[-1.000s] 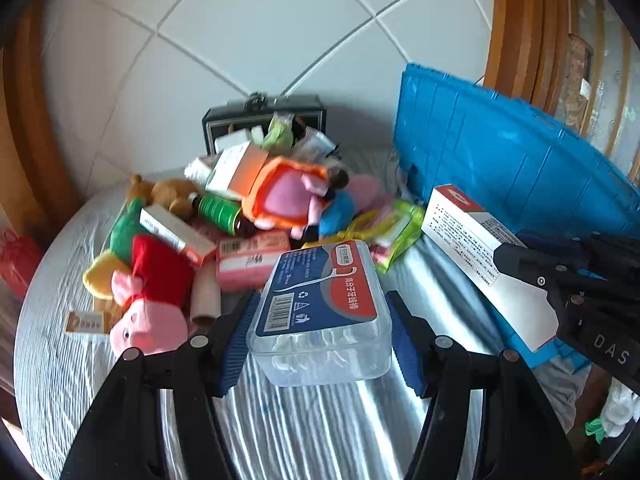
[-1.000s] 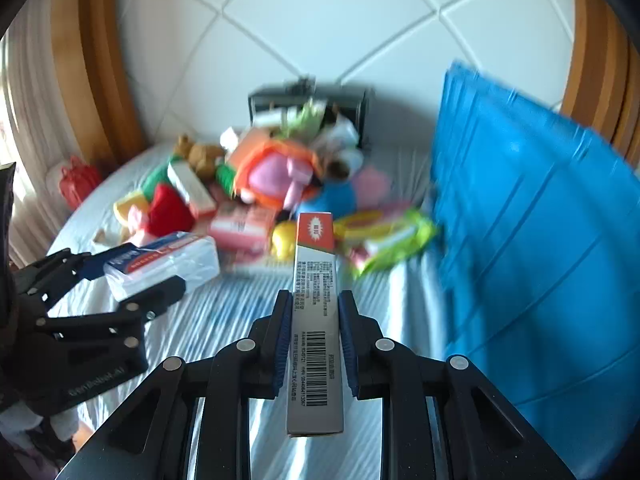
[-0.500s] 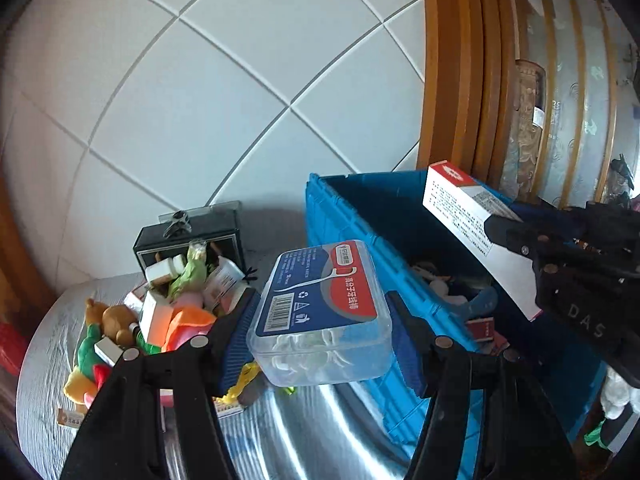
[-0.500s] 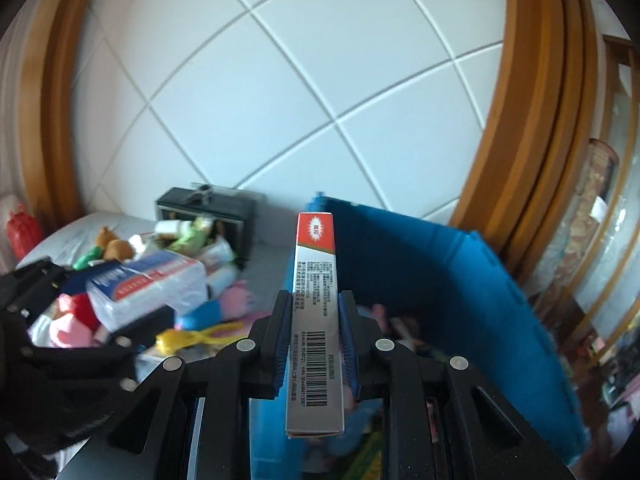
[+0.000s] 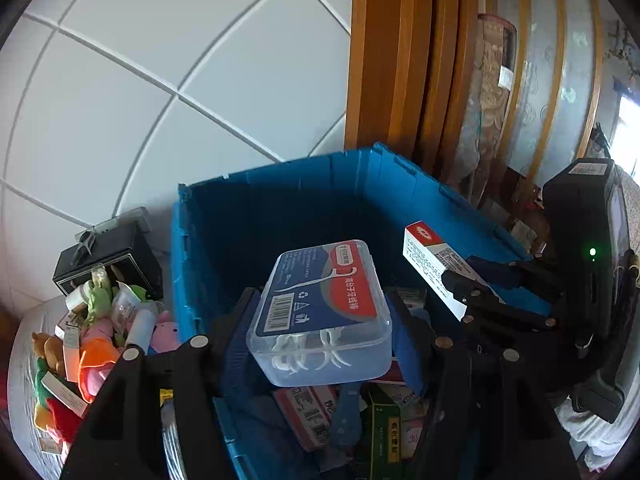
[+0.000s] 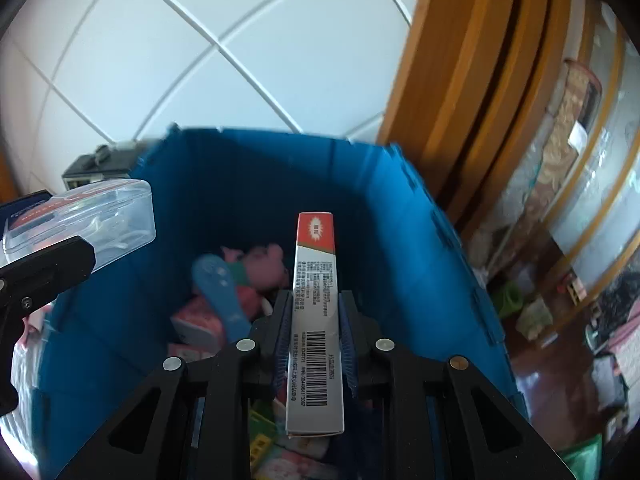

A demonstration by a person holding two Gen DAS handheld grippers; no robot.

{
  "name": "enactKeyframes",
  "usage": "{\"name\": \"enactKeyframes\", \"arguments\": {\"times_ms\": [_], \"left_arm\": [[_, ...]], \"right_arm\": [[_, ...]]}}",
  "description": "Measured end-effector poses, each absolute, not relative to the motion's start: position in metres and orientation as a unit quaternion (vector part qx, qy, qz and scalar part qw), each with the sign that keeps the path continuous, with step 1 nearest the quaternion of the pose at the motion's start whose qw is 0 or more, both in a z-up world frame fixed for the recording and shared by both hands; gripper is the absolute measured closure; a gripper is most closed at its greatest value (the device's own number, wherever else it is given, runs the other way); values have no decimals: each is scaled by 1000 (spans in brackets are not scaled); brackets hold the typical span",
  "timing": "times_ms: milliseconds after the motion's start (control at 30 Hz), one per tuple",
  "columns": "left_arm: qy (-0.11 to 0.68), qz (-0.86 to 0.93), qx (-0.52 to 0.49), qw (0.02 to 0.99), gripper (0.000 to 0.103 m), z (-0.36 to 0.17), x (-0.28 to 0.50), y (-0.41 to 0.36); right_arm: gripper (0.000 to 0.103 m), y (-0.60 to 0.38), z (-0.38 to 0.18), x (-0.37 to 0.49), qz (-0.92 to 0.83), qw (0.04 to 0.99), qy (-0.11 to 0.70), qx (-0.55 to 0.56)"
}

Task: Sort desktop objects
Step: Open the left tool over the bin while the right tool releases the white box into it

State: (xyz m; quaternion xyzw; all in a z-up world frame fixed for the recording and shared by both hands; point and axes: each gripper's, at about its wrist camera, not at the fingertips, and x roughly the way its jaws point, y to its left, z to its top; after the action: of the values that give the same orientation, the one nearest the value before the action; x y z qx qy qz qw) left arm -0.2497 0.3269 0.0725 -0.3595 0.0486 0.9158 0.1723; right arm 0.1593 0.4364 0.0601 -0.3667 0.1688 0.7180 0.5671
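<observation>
Floss-pick case [image 5: 320, 312] is clamped by left gripper [image 5: 320, 332], narrow carton [image 6: 316, 320] by right gripper [image 6: 315, 340]; both are held above blue crate [image 6: 420, 208], inside its rim.

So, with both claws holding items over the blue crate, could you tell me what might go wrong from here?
1. The clear floss pick box, clamped in the left claw, sits near the crate's left wall; released too soon, it might clip the rim and fall outside.
2. The narrow carton sticks far out of the right claw and could tumble unpredictably onto the pink plush.
3. The two claws are close together and might collide.
</observation>
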Motion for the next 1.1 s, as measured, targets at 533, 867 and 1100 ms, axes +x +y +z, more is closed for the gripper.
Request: {"name": "enactKeyframes", "arguments": {"times_ms": [533, 867, 1100], "left_arm": [[100, 814, -557, 133, 41, -62, -306, 390], [98, 785, -598, 126, 24, -81, -310, 385], [103, 784, -601, 117, 24, -83, -313, 385]], "right_arm": [[80, 493, -29, 220, 686, 532, 331, -371], [79, 503, -63, 204, 648, 500, 345, -459], [20, 506, -79, 205, 615, 510, 351, -489]]}}
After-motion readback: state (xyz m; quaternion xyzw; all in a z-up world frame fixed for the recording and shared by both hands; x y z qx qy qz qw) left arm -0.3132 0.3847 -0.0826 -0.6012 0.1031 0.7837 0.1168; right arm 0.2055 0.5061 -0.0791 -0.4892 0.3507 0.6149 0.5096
